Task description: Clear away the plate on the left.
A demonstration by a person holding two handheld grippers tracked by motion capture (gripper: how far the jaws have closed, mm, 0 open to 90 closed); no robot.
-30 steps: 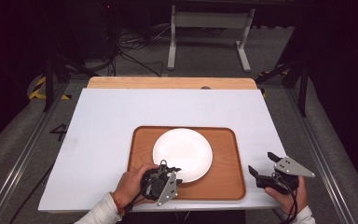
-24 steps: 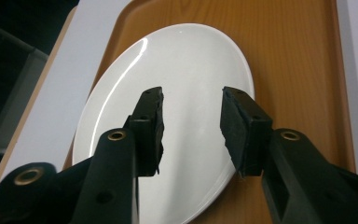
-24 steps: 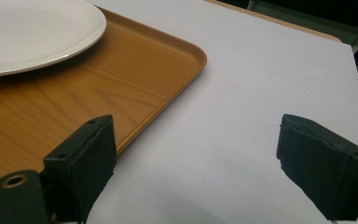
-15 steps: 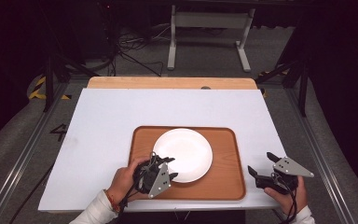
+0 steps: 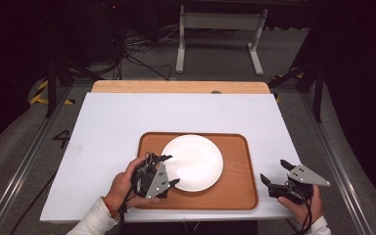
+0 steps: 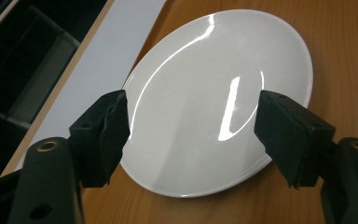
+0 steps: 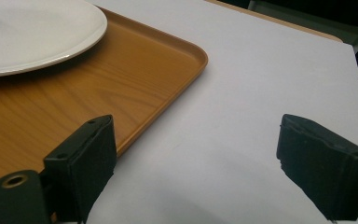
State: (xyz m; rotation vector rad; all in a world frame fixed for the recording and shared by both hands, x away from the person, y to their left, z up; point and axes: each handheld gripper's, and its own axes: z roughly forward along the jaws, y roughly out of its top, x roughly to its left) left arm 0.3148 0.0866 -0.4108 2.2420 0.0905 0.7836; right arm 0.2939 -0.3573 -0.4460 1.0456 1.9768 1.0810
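Two tongs parted, left tongs [image 5: 170, 170] just opening, astride the near-left rim of a round white plate [image 5: 194, 162] lying flat on a wooden tray [image 5: 240, 196], pads clear, right tongs [image 5: 273, 178] empty beside the tray's right edge over the table [image 5: 127, 117]

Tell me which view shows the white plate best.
The high view: the whole white plate lies unobstructed on the wooden tray. The left gripper view shows it close but partly behind the black jaws; the right gripper view catches just its edge.

Glossy white ceramic-looking plate [image 6: 214, 107] on a smooth wood-grain tray [image 5: 235, 191]; matt white tabletop [image 5: 127, 122].
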